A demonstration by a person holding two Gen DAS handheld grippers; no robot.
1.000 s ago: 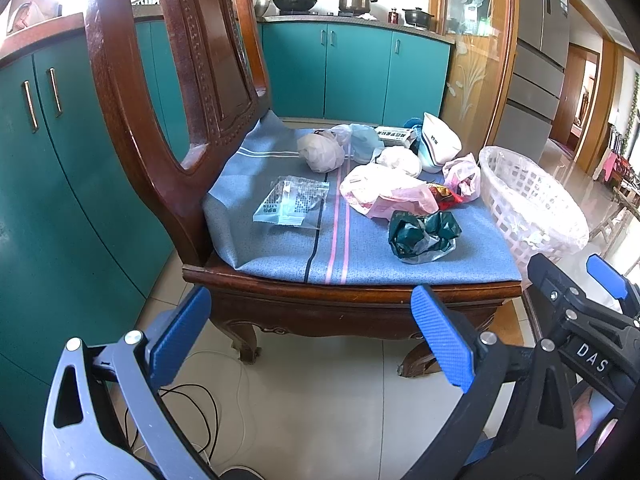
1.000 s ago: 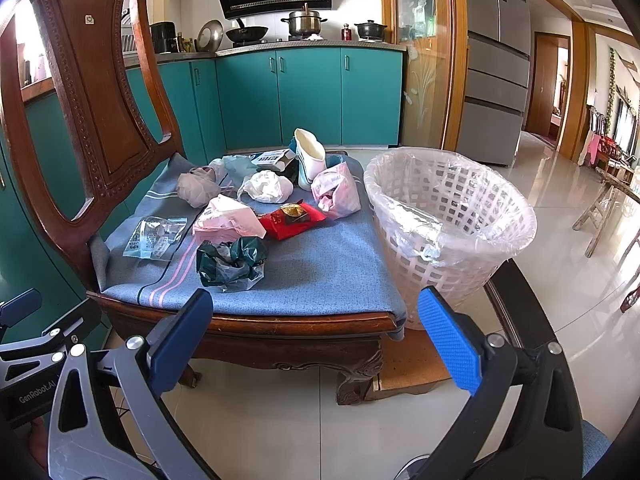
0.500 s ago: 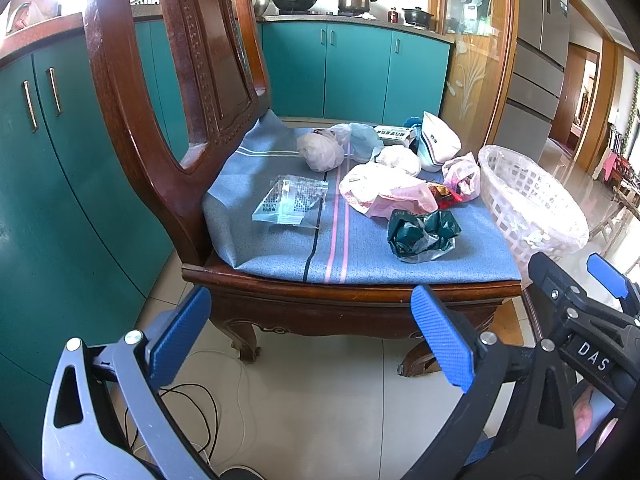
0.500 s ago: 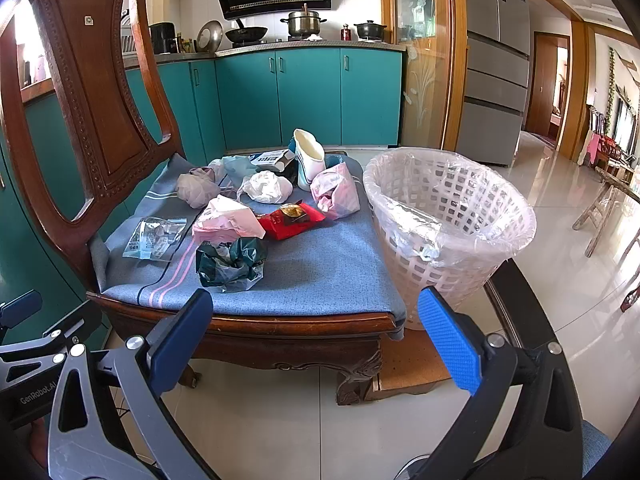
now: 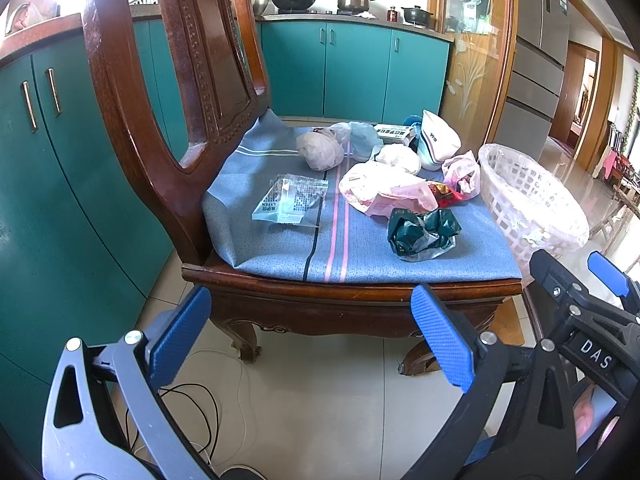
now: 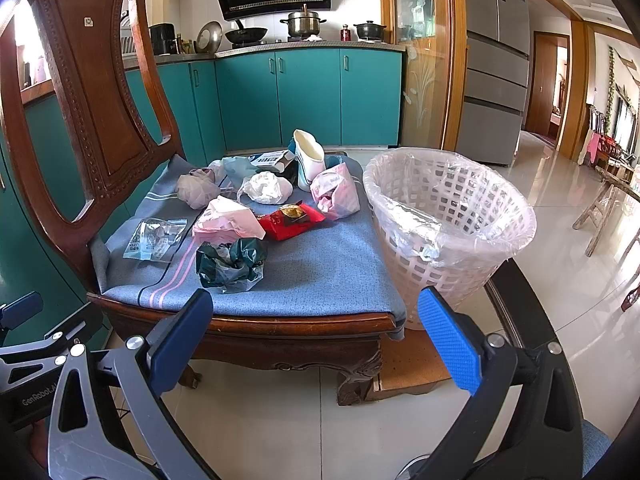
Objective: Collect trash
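Nothing has moved: both the left gripper (image 5: pixel 312 336) and right gripper (image 6: pixel 314 338) hover spread wide, holding nothing, near the blue-cushioned wooden chair (image 6: pixel 320 276); crumpled dark-green wrapper (image 6: pixel 230 266) and other trash lie there, left of the white lattice plastic bin (image 6: pixel 452 232).

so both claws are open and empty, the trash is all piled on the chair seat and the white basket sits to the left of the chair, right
Not quite: the white basket stands to the right of the chair, as the right wrist view shows. The rest holds: the left claw and right claw are open and empty, and the trash lies on the seat.
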